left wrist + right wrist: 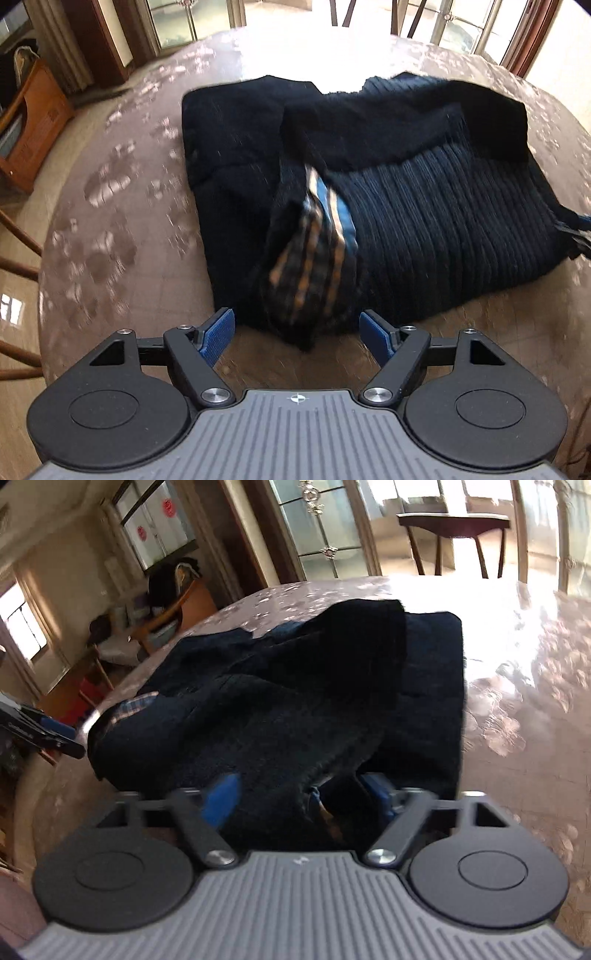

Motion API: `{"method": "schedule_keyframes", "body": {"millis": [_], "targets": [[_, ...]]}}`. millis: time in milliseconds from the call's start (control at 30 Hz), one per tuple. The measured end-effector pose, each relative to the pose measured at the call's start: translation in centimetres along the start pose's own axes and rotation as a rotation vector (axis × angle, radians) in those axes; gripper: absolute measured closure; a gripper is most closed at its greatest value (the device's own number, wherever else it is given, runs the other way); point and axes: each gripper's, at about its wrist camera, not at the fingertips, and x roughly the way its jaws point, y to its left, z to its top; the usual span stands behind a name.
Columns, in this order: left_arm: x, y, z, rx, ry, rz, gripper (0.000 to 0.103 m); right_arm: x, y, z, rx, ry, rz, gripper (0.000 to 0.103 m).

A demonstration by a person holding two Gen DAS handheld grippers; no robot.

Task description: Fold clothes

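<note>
A dark navy knitted sweater (424, 206) lies partly folded on the round table, its ribbed hem toward me. A plaid collar (314, 251) with orange and blue stripes shows at its near middle. My left gripper (297, 328) is open, its blue pads either side of the near sweater edge, touching nothing. In the right wrist view the sweater (295, 701) fills the centre, and the plaid collar (136, 705) peeks out at left. My right gripper (303, 797) is open with a fold of the sweater lying between its pads.
The table (110, 206) has a glossy pinkish flower-pattern cover. A wooden cabinet (33, 122) stands far left and chair rails (14, 236) at the left edge. A dark side table (454, 528) stands by the glass doors behind.
</note>
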Motion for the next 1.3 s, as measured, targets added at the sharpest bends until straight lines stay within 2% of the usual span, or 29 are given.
{"method": "schedule_keyframes", "body": {"millis": [33,200,400,533,600,667,700,767,800,900,967,1100,1300], "targets": [[0.0,-0.2,-0.2,0.001,0.003,-0.002,0.025,0.1,0.4,0.2,-0.006,0.003,-0.028,0.089],[-0.2,-0.9,-1.1,0.013,-0.004,0.001,0.025,-2.0,-0.4,-0.2,0.054,-0.025,-0.027,0.092],[0.0,-1.2,-0.9,0.002,-0.015,0.017,0.024,-3.4,-3.6,-3.6,0.235,-0.016,-0.045,0.092],[0.4,-1.2,-0.5,0.011,-0.026,0.069,0.024,-3.5,-3.9,-4.8,0.29,-0.043,-0.057,0.091],[0.6,-0.9,-0.1,0.004,-0.028,0.09,0.024,-4.1,-3.1,-4.7,0.263,-0.061,-0.083,0.088],[0.7,-0.5,0.3,-0.016,-0.033,0.103,0.024,-4.9,-2.2,-4.5,0.231,-0.083,-0.111,0.075],[0.8,-0.2,0.6,-0.032,-0.038,0.098,0.023,-5.5,-1.8,-4.4,0.212,-0.103,-0.124,0.071],[1.3,0.7,1.1,-0.082,-0.032,0.061,0.015,-6.7,-0.7,-4.0,0.165,-0.134,-0.154,0.054],[1.6,1.3,1.2,-0.124,-0.021,0.035,0.015,-7.3,-0.1,-3.9,0.135,-0.148,-0.164,0.052],[2.4,3.3,1.0,-0.247,0.001,-0.022,0.015,-8.3,2.5,-3.1,0.005,-0.175,-0.131,0.051],[2.9,4.1,0.8,-0.293,0.019,-0.041,0.015,-7.7,4.3,-2.5,-0.054,-0.167,-0.094,0.051],[3.2,4.9,0.6,-0.332,0.024,-0.051,0.015,-5.5,7.7,-1.2,-0.125,-0.153,-0.011,0.051],[3.6,5.6,-0.1,-0.345,0.053,-0.043,0.015,-0.2,12.1,1.0,-0.195,-0.069,0.043,0.051]]}}
